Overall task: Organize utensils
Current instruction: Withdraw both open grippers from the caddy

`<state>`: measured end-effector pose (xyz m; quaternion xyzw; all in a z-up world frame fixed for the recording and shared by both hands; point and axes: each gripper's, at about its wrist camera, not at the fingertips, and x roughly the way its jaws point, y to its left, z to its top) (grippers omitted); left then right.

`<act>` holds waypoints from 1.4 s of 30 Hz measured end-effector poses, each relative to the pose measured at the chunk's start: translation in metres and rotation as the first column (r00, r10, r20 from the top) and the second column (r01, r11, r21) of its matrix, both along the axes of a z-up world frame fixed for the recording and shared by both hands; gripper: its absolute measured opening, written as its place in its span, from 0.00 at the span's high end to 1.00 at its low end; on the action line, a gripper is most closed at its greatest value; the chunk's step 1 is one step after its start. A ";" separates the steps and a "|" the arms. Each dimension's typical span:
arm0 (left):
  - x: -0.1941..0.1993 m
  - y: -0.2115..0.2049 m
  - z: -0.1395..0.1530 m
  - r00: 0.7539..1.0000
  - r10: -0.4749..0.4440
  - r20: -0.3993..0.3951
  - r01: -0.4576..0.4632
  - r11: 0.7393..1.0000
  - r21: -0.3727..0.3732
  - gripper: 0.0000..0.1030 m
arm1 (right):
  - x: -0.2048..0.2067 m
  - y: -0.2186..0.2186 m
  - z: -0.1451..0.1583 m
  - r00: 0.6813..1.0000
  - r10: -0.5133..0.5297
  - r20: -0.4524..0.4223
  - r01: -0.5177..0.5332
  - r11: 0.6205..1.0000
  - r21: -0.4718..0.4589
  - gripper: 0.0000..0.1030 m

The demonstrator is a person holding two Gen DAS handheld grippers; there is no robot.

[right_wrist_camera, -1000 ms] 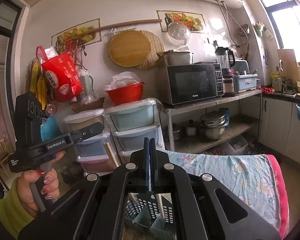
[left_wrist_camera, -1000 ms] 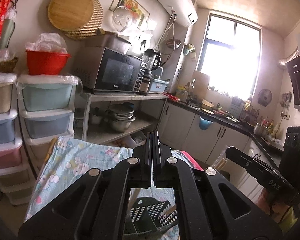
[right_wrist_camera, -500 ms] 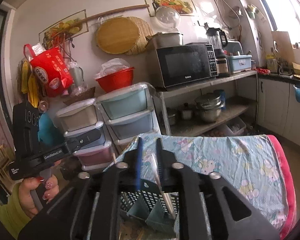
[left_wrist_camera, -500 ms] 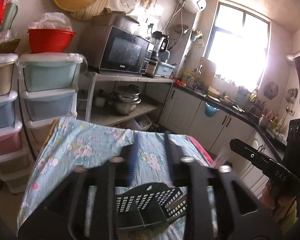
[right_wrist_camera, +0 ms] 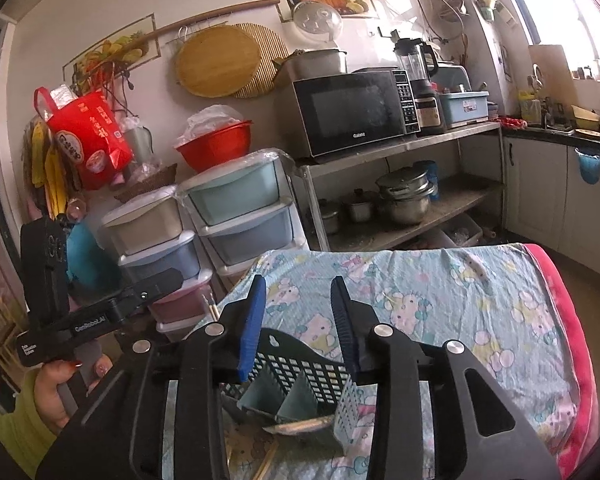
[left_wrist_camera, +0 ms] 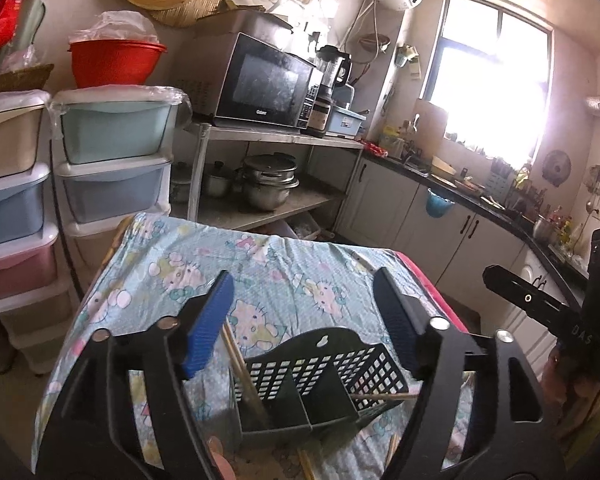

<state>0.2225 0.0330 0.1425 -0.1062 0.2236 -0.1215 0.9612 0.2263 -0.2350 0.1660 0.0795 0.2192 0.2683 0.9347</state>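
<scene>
One dark perforated utensil basket (left_wrist_camera: 324, 376) with divided compartments stands on the cartoon-print tablecloth (left_wrist_camera: 284, 276), at about 6 o'clock in both wrist views. In the left wrist view one pair of chopsticks (left_wrist_camera: 246, 372) leans in its left compartment, tips toward 11 o'clock; another stick (left_wrist_camera: 380, 397) lies across the right compartment, and loose ones lie on the cloth at 6 o'clock, too hidden to count. The left gripper (left_wrist_camera: 306, 304) has its jaws wide and opening, empty, astride the basket without touching it. The right gripper (right_wrist_camera: 300, 316) is narrower, jaws opening, also empty, above the basket's back wall.
</scene>
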 end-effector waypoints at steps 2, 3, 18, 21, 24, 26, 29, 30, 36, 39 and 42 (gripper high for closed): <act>-0.003 0.001 -0.002 1.000 0.009 0.000 -0.009 1.000 0.003 0.24 | -0.001 -0.001 -0.002 1.000 -0.002 -0.006 0.001 1.000 -0.007 0.64; -0.004 0.002 -0.003 1.000 0.013 0.000 -0.013 1.000 0.006 0.22 | -0.003 -0.002 -0.004 1.000 -0.003 -0.010 0.003 1.000 -0.014 0.63; -0.032 0.005 -0.021 0.999 0.031 -0.037 -0.030 0.999 0.023 0.11 | -0.025 -0.010 -0.033 0.998 -0.011 -0.056 0.007 0.997 -0.078 0.53; -0.039 0.007 -0.027 0.998 0.033 -0.047 -0.032 0.999 0.018 0.10 | -0.030 -0.015 -0.041 0.997 -0.016 -0.075 0.010 0.997 -0.080 0.53; -0.046 0.009 -0.033 0.998 0.041 -0.050 -0.040 0.999 0.014 0.11 | -0.035 -0.019 -0.050 0.995 -0.021 -0.094 0.013 0.996 -0.086 0.53; -0.050 0.009 -0.037 0.997 0.043 -0.057 -0.043 0.999 0.009 0.10 | -0.038 -0.022 -0.054 0.994 -0.023 -0.103 0.014 0.996 -0.091 0.53; -0.055 0.010 -0.043 0.997 0.044 -0.071 -0.043 0.999 0.003 0.10 | -0.043 -0.024 -0.061 0.993 -0.026 -0.118 0.014 0.995 -0.099 0.53; -0.055 0.010 -0.045 0.996 0.045 -0.075 -0.045 0.999 0.003 0.11 | -0.045 -0.025 -0.065 0.992 -0.026 -0.125 0.013 0.995 -0.102 0.53; -0.062 0.010 -0.059 0.993 0.050 -0.110 -0.051 0.999 -0.005 0.10 | -0.054 -0.026 -0.079 0.989 -0.016 -0.150 -0.002 0.993 -0.122 0.53; -0.064 0.011 -0.065 0.991 0.056 -0.124 -0.057 0.998 -0.006 0.11 | -0.060 -0.026 -0.087 0.986 -0.010 -0.167 -0.013 0.991 -0.132 0.53; -0.068 0.013 -0.070 0.989 0.062 -0.132 -0.064 0.998 -0.008 0.10 | -0.065 -0.026 -0.097 0.983 -0.004 -0.186 -0.023 0.990 -0.140 0.53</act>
